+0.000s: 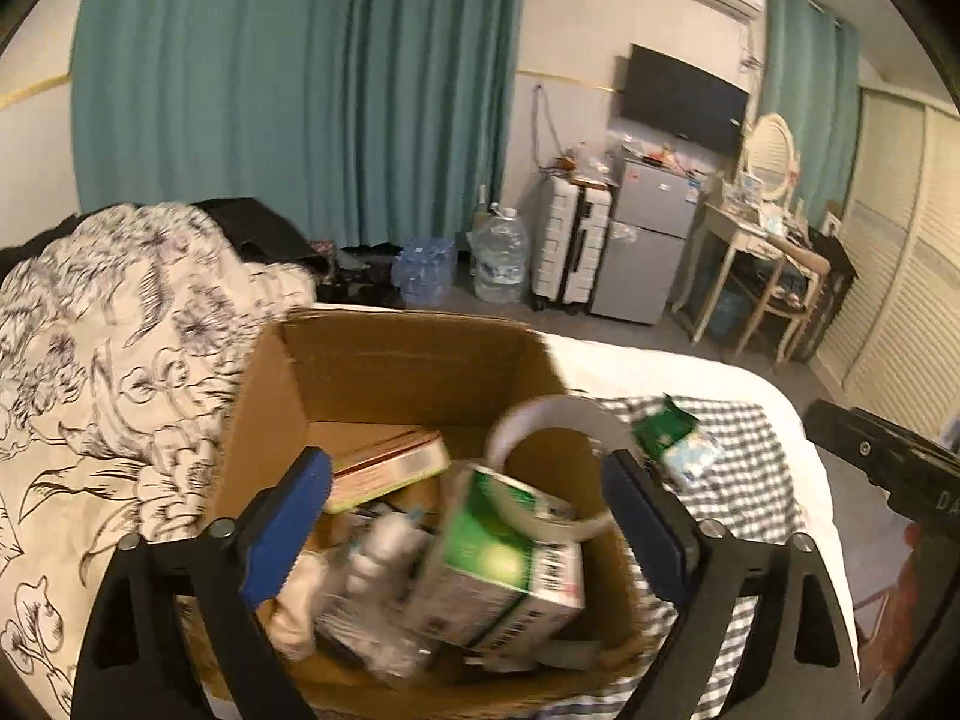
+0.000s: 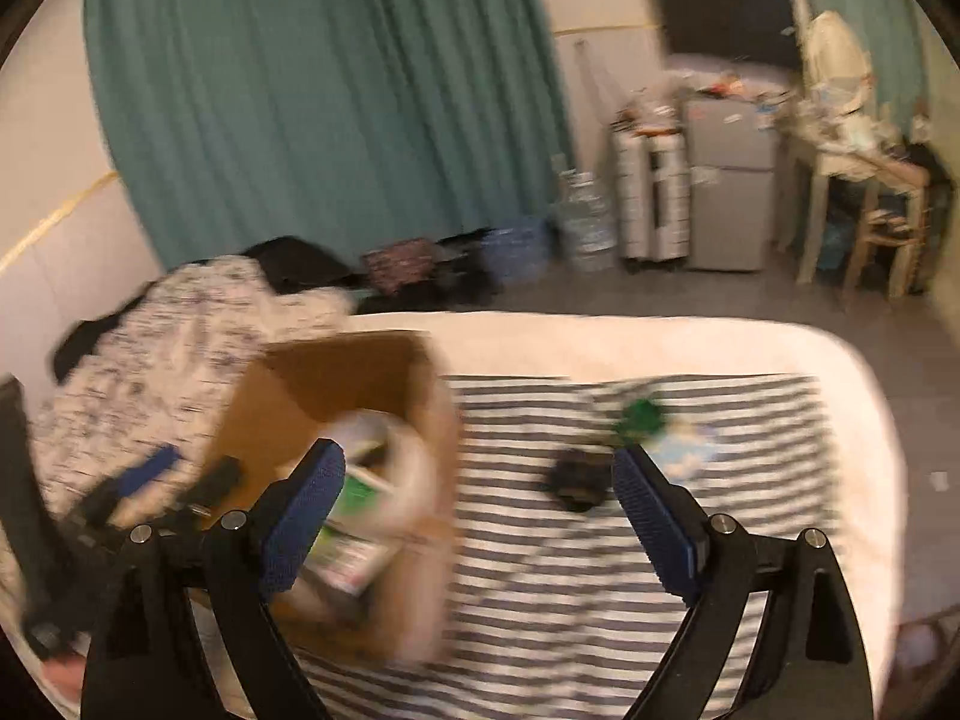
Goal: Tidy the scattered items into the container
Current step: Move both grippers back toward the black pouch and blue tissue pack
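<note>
An open cardboard box [image 1: 384, 360] stands on the bed. It holds a green and white carton [image 1: 498, 564], a roll of tape [image 1: 558, 420], a flat pink box [image 1: 390, 468] and other blurred items. My left gripper [image 1: 468, 534] is open and empty above the box. A green and white packet [image 1: 672, 438] lies on the checked cloth right of the box. My right gripper [image 2: 480, 516] is open and empty over the striped-looking cloth [image 2: 540, 600]. A small black object [image 2: 576, 480] and the green packet [image 2: 648, 420] lie ahead of it. The box [image 2: 336, 378] is on its left.
A floral quilt [image 1: 108, 372] is heaped left of the box. The bed edge [image 2: 864, 420] drops off to the right. Beyond the bed stand water bottles [image 1: 498, 258], a suitcase [image 1: 570, 252], a small fridge [image 1: 648, 240] and a dressing table [image 1: 756, 252].
</note>
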`<control>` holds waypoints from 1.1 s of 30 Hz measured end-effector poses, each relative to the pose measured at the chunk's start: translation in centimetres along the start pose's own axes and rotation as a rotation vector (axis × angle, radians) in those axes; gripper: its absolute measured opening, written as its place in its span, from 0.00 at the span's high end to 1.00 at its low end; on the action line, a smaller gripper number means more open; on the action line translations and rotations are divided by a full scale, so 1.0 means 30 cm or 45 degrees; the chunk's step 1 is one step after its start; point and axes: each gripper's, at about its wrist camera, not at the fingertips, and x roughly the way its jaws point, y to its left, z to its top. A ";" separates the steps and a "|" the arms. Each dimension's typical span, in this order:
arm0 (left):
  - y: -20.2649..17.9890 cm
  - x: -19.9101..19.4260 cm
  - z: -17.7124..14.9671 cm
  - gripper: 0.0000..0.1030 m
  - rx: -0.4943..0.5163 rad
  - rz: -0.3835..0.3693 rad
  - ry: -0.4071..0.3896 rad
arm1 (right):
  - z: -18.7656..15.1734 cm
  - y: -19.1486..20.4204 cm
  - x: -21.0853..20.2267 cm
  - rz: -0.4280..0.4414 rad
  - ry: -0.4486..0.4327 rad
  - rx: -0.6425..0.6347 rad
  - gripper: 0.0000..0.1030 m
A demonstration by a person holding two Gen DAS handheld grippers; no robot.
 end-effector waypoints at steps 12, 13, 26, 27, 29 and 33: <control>-0.420 0.071 -0.133 0.02 0.079 -0.039 0.033 | -0.175 -0.431 -0.115 -0.353 -0.043 0.053 0.11; -0.447 0.088 -0.143 0.02 0.085 -0.035 0.040 | -0.179 -0.446 -0.107 -0.353 -0.043 0.051 0.11; -0.603 0.439 -0.224 0.02 0.182 0.161 0.070 | -0.184 -0.574 0.132 -0.183 -0.019 0.013 0.11; -0.604 0.468 -0.229 0.02 0.180 0.168 0.082 | -0.183 -0.585 0.157 -0.151 -0.015 0.035 0.11; -0.602 0.533 -0.232 0.02 0.135 0.192 0.113 | -0.184 -0.607 0.213 -0.111 -0.006 0.066 0.11; -0.593 0.628 -0.216 0.02 0.093 0.288 0.080 | -0.185 -0.632 0.337 -0.069 0.028 0.105 0.11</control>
